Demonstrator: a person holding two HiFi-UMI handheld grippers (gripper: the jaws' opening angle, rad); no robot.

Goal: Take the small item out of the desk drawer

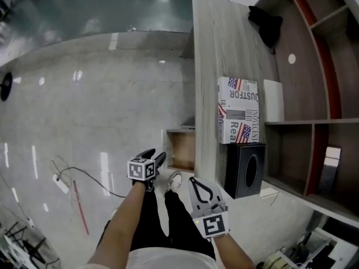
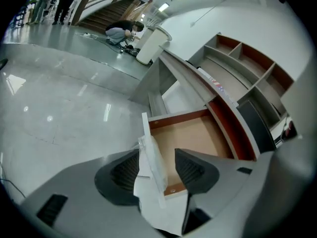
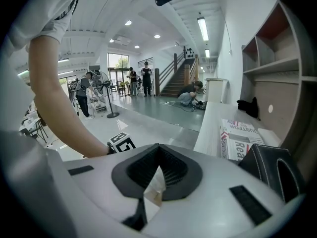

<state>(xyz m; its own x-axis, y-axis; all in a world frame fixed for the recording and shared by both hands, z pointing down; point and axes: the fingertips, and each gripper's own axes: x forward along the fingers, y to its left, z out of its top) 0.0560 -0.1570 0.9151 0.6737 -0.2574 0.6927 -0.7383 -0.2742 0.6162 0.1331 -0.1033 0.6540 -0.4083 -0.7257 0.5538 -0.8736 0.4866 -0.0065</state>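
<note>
Forearm (image 1: 124,214) slants down, left gripper (image 1: 158,153) with fingers (image 2: 195,170) apart at the open drawer (image 1: 182,150).

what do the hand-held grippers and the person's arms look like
The left hand-held gripper and the right hand-held gripper both have light grey bodies, black ribbed jaw pads and a cube of black-and-white square markers. Arms bare below a white short-sleeved top.

Two grippers: one left gripper (image 1: 157,157), one right gripper (image 1: 195,181). One drawer (image 1: 180,149). Four things on the surface (image 1: 210,55) — one printed box (image 1: 238,110), one black tissue box (image 1: 245,170) nearer, one flat white box (image 1: 273,101) (right of the printed one), one dark cloth (image 1: 267,26) at the far end. One white packet (image 3: 154,185) in the right jaws.
</note>
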